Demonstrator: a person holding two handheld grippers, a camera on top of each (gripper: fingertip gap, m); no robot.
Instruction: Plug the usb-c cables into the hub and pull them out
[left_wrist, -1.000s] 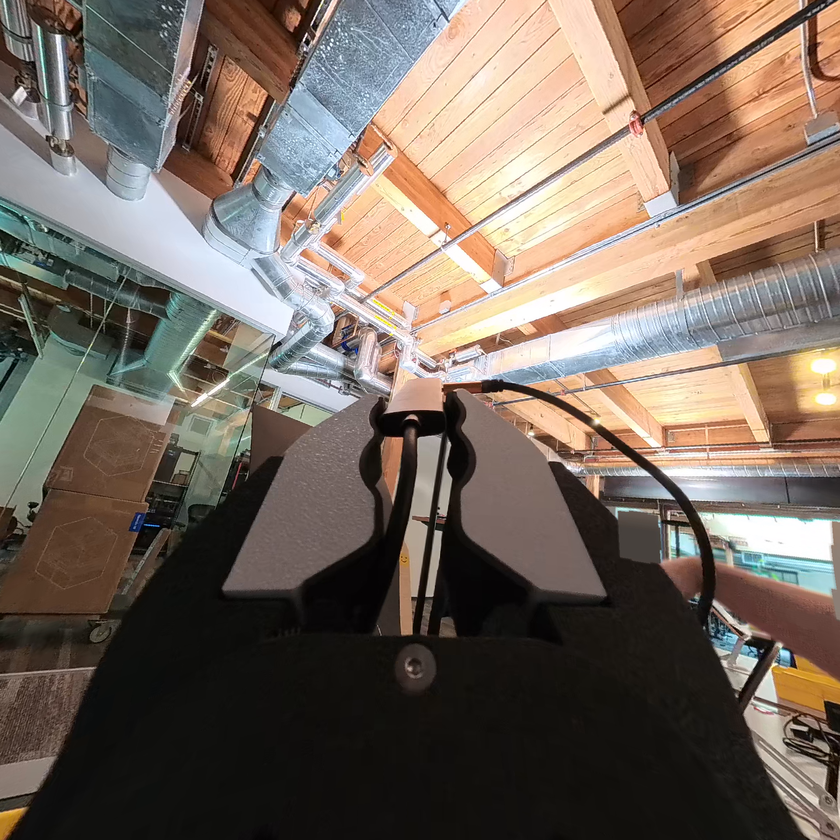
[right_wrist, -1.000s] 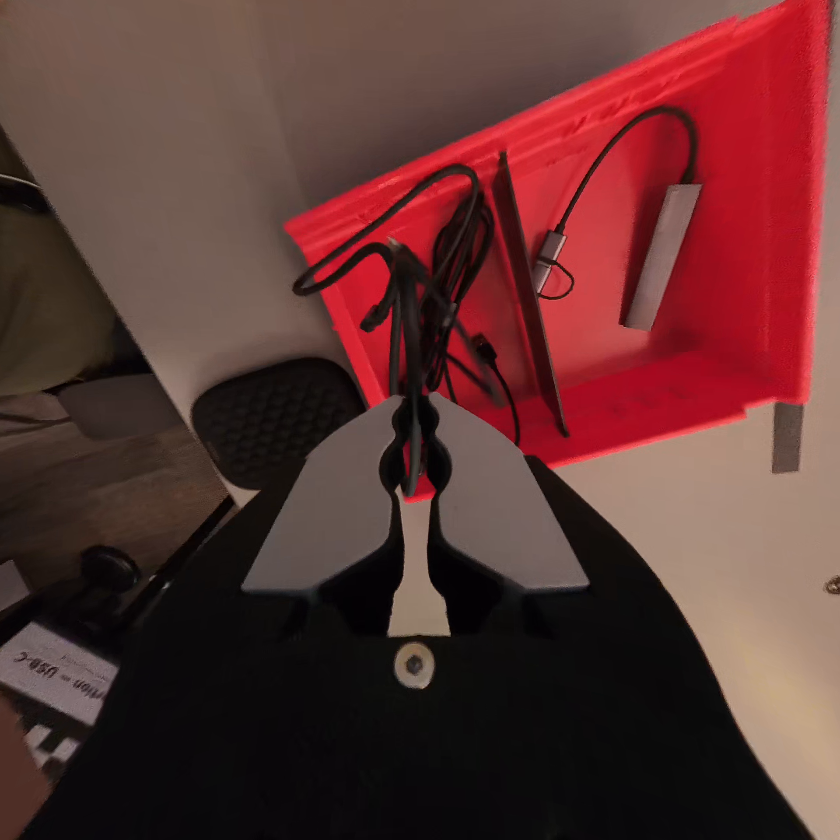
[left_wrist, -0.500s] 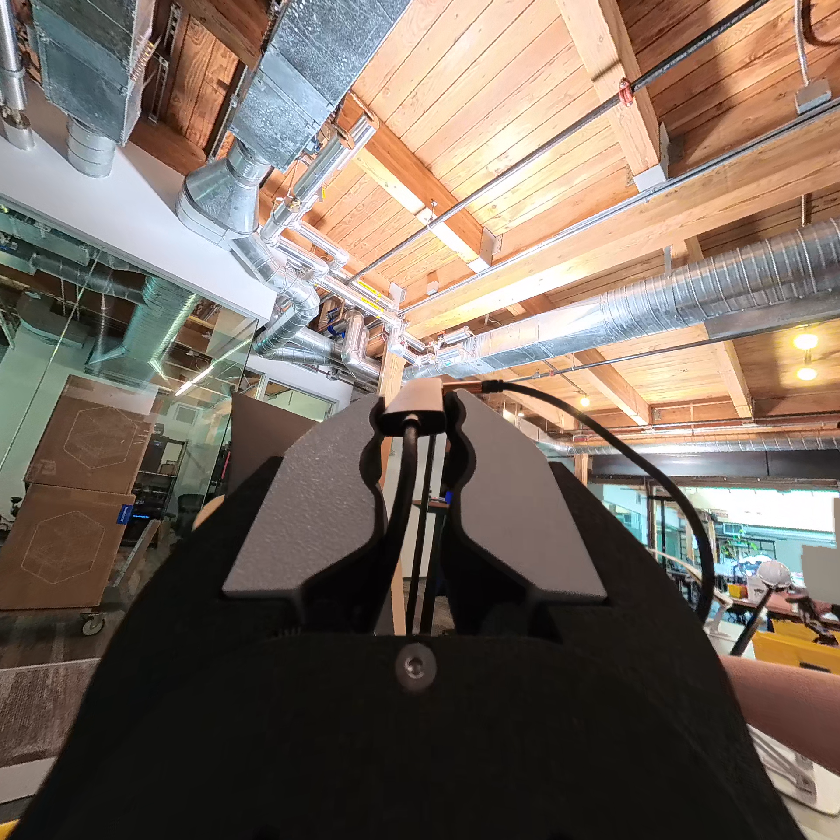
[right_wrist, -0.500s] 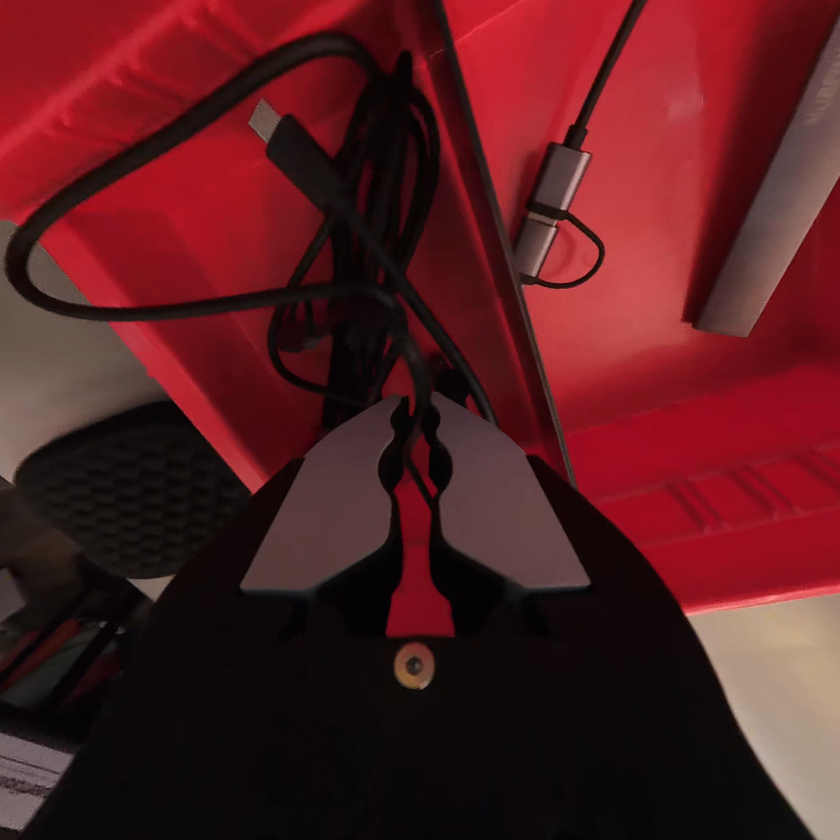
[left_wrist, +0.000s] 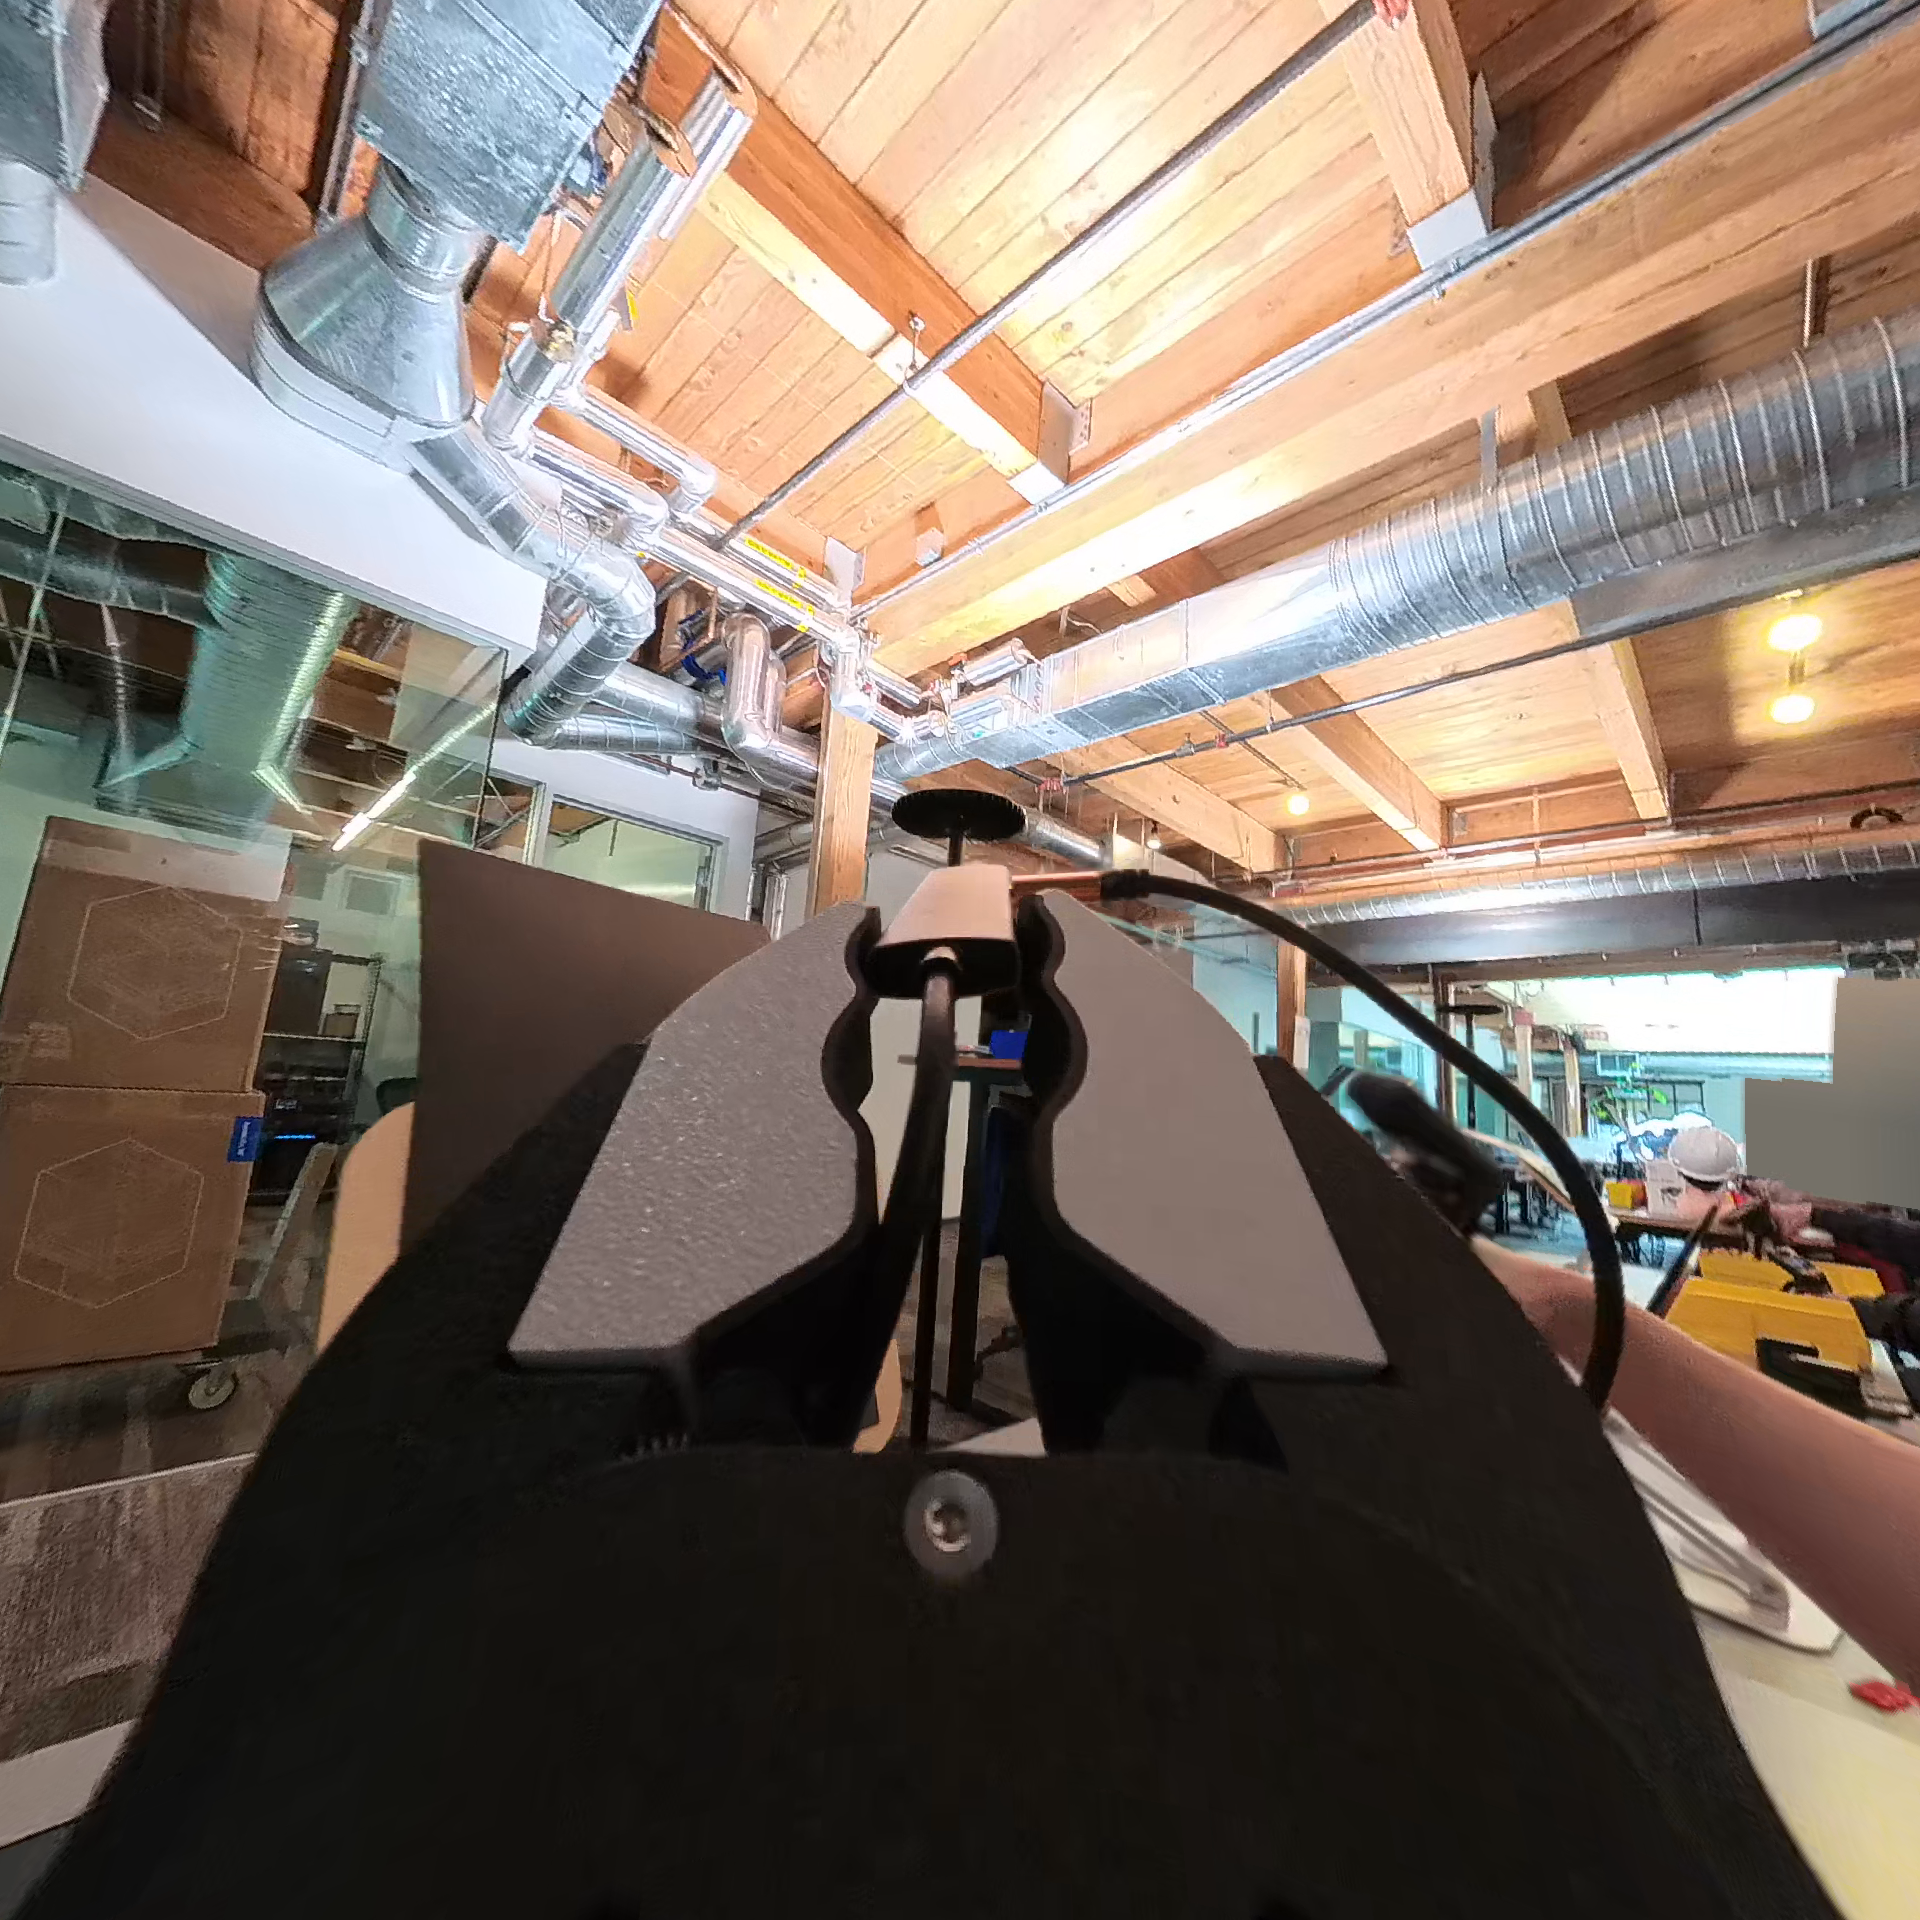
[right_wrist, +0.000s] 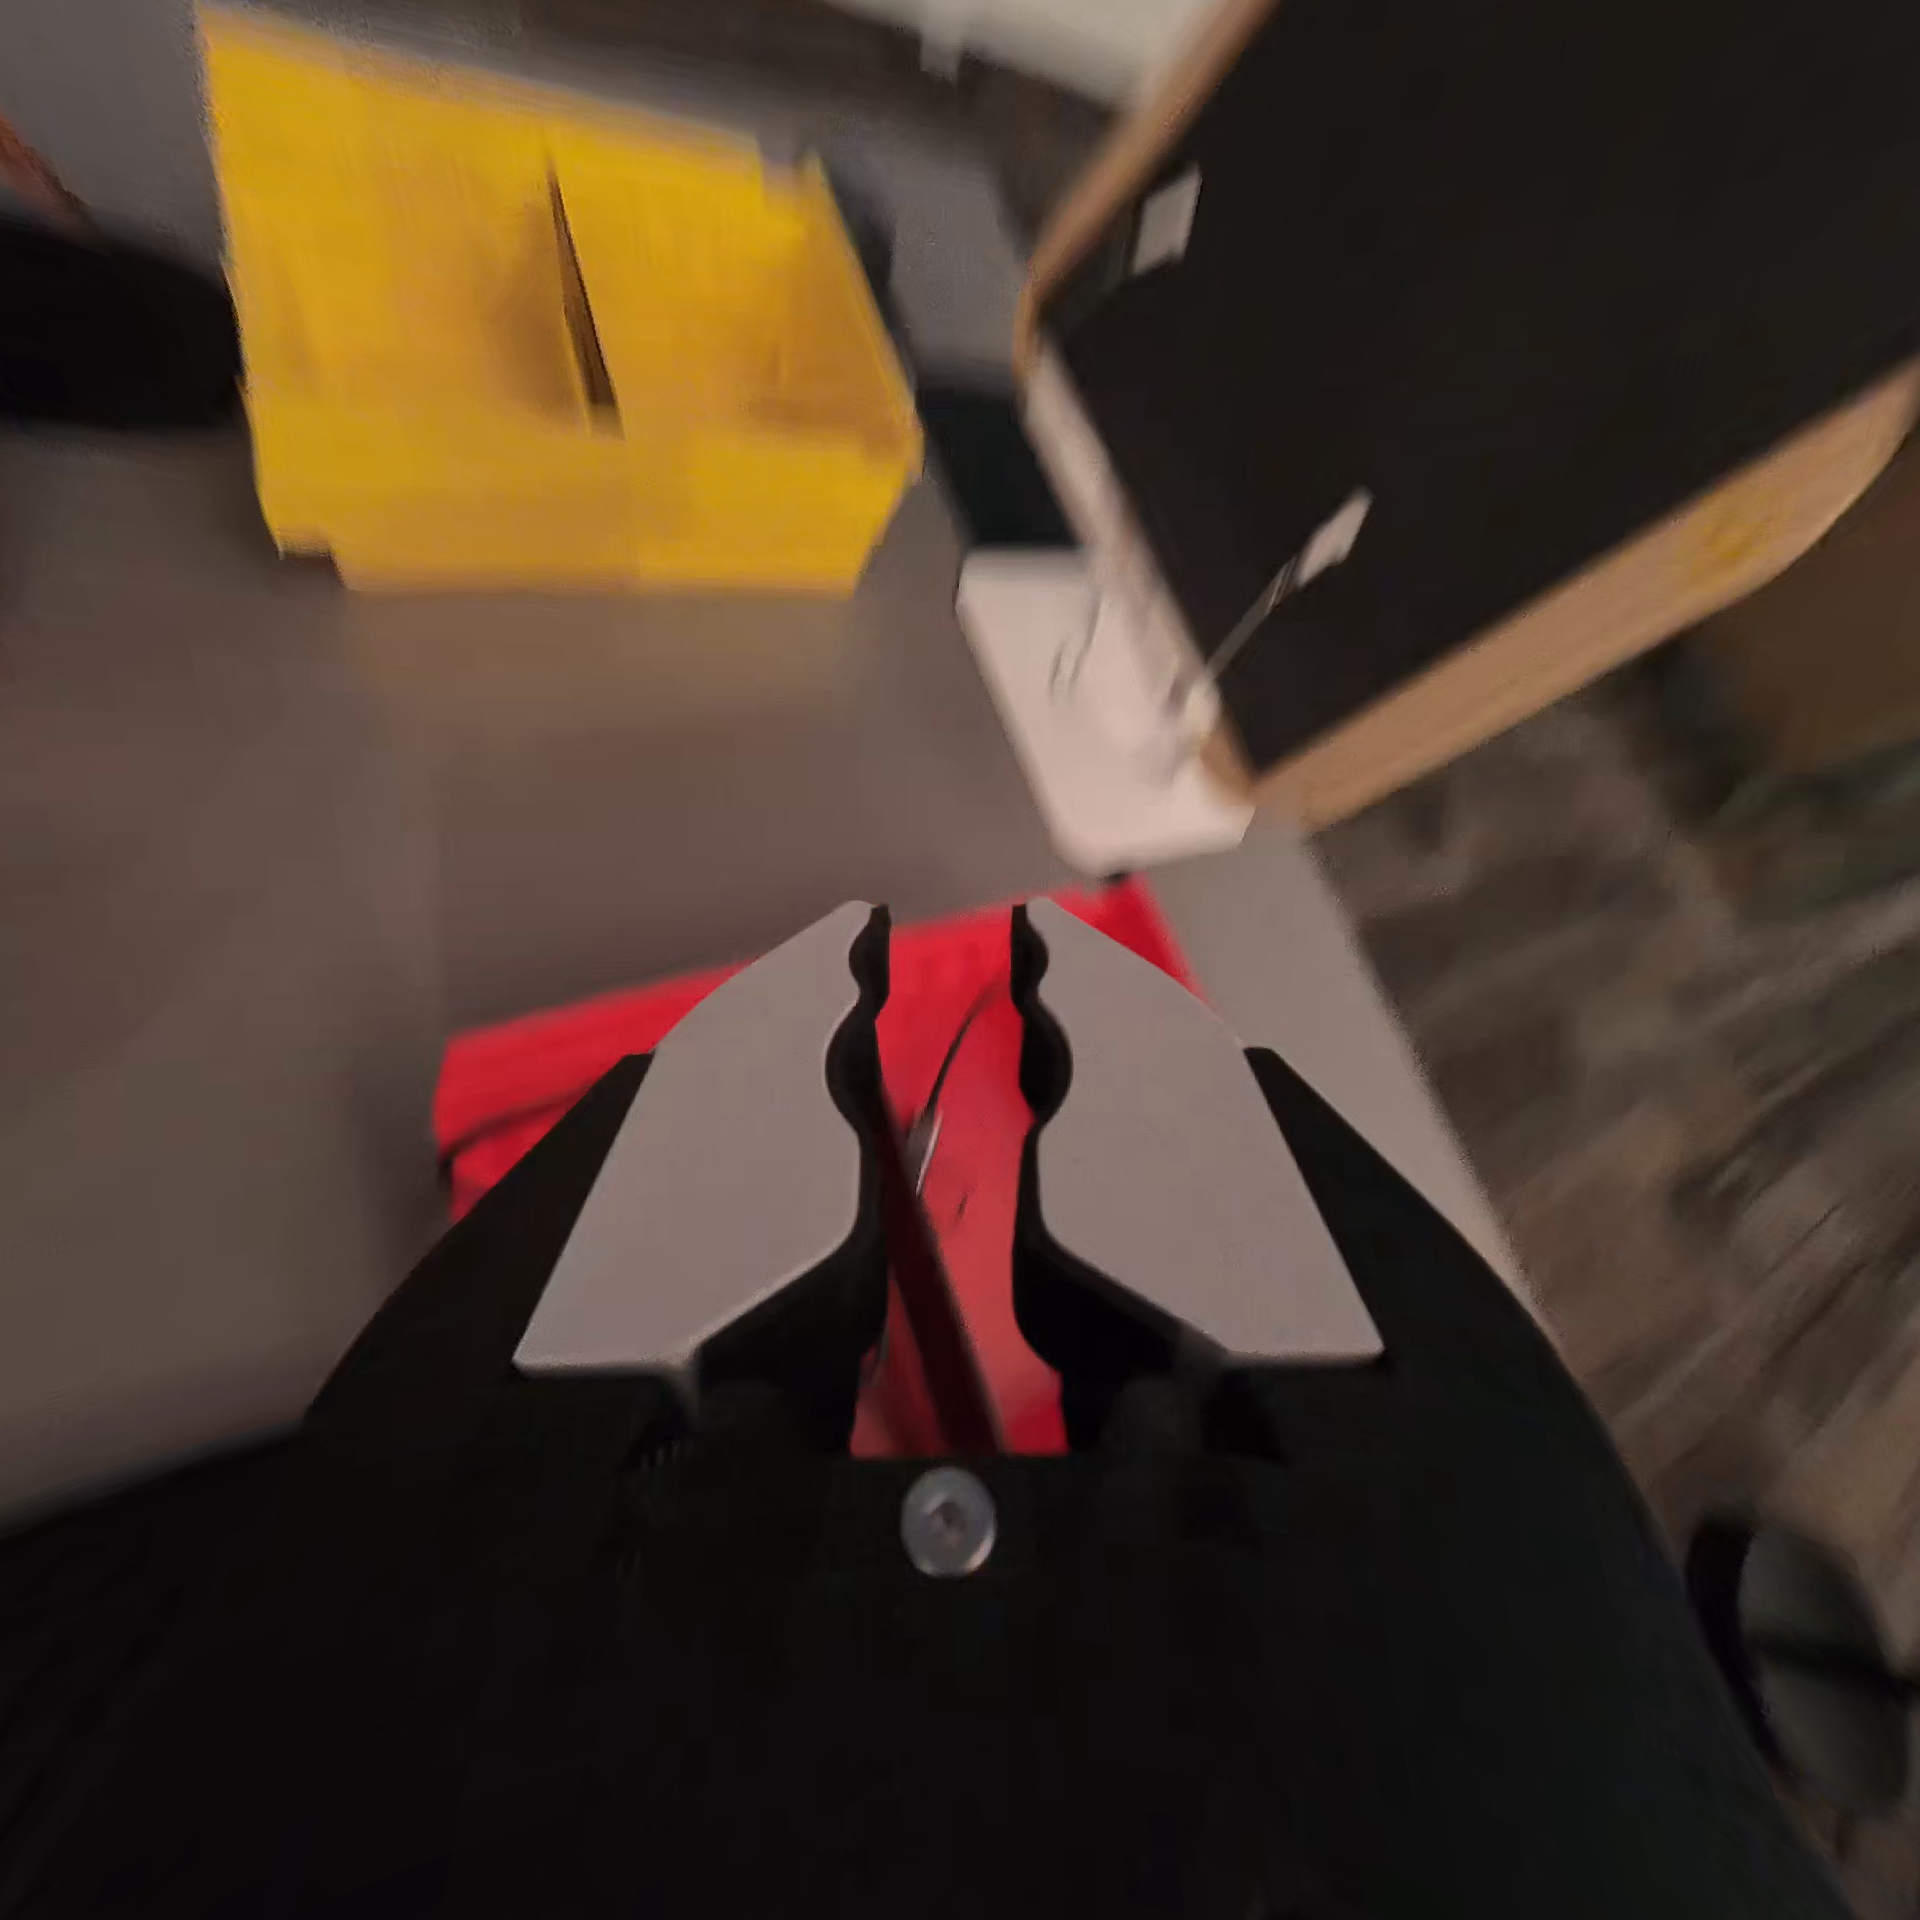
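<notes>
In the left wrist view my left gripper (left_wrist: 948, 925) points up toward the ceiling and is shut on a grey USB hub (left_wrist: 951, 914). The hub's own black lead (left_wrist: 930, 1091) hangs down between the fingers. A black cable (left_wrist: 1455, 1049) with a copper-coloured plug (left_wrist: 1055, 886) sits in the hub's right side and loops down to the right. The right wrist view is motion-blurred. My right gripper (right_wrist: 945, 920) is open with nothing between its pads, above a red bin (right_wrist: 540, 1081) in which a thin black cable (right_wrist: 951, 1060) lies.
A yellow bin (right_wrist: 540, 364) stands on the grey table (right_wrist: 520, 779) at the back left. A dark board with a wooden edge (right_wrist: 1455, 312) and a white base (right_wrist: 1101, 707) stand at the right. A person's forearm (left_wrist: 1714, 1455) crosses the left view's right side. The grippers' ends are close to 40 cm from one another.
My right gripper was shut on a black cable over the red bin; its pads have opened, the cable has left the grasp and the gripper swings away fast. The left gripper keeps the hub, tilting slightly.
</notes>
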